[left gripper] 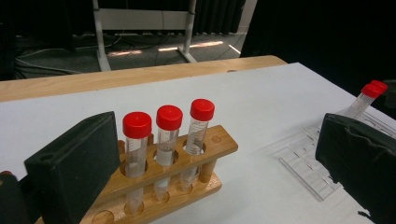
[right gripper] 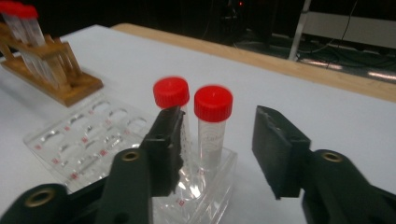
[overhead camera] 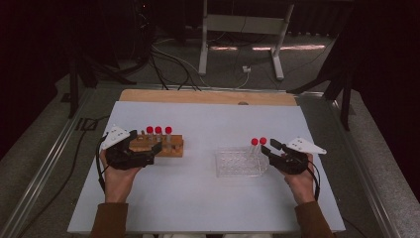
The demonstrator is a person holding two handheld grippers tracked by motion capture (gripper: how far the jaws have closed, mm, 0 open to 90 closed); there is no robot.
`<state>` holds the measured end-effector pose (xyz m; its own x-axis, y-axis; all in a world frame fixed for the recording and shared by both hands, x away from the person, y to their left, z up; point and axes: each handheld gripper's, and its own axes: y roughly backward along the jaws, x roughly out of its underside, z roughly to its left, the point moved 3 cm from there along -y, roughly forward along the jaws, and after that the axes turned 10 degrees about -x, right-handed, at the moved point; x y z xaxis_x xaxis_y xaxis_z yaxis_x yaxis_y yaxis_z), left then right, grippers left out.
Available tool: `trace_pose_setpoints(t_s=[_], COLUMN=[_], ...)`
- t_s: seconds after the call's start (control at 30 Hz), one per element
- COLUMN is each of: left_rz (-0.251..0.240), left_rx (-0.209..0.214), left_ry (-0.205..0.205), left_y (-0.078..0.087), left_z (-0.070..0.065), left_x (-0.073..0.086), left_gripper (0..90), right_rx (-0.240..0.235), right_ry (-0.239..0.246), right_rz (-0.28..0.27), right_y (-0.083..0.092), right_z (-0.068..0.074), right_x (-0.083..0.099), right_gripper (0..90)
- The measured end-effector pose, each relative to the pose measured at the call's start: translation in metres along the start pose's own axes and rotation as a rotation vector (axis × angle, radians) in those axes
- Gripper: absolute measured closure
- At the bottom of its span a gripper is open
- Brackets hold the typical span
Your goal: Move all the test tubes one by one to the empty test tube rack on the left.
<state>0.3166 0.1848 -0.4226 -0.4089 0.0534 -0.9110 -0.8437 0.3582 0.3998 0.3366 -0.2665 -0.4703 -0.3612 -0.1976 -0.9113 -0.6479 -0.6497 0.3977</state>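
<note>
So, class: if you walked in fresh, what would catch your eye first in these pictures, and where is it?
Most likely the bright red caps: three capped tubes stand upright in a wooden rack at the table's left, and two more tubes stand in a clear plastic rack at the right. Next, the black grippers: the left gripper open beside the wooden rack, the right gripper with a tube between its jaws, not yet touching.

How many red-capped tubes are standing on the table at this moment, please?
5. Three stand in a row in the wooden rack. Two stand in the clear tray. None seems hidden.
</note>
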Motion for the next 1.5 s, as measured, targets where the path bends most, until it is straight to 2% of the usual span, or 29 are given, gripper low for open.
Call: trace_pose_setpoints(t_s=[0.17,0.4,0.53,0.73,1.03,1.23,1.5], left_rz=[0.009,0.016,0.009,0.008,0.015,0.026,0.045], left_rx=[0.000,0.006,0.003,0.002,0.018,0.024,0.039], left_ry=[0.004,0.005,0.015,0.023,0.013,0.005,0.000], left_y=[-0.001,-0.001,0.002,0.003,0.003,0.002,-0.002], left_z=[0.001,0.000,0.003,0.006,0.004,0.002,-0.002], left_x=[0.001,0.002,0.002,0.003,0.003,0.004,0.006], left_gripper=[0.7,0.6,0.7,0.6,0.6,0.6,0.6], right_rx=[-0.004,-0.010,-0.013,-0.012,-0.007,0.002,0.000], right_ry=[0.015,0.018,0.034,0.040,0.021,0.031,0.021], right_rz=[0.026,0.058,0.066,0.066,0.019,-0.003,-0.045], right_y=[-0.008,-0.020,-0.026,-0.025,-0.015,-0.008,0.001], right_z=[-0.001,-0.004,-0.003,-0.003,-0.001,0.002,0.005], right_x=[0.003,0.007,0.008,0.008,-0.004,-0.014,-0.024], right_gripper=[63.2,71.1,72.8,73.8,73.9,73.9,73.9])
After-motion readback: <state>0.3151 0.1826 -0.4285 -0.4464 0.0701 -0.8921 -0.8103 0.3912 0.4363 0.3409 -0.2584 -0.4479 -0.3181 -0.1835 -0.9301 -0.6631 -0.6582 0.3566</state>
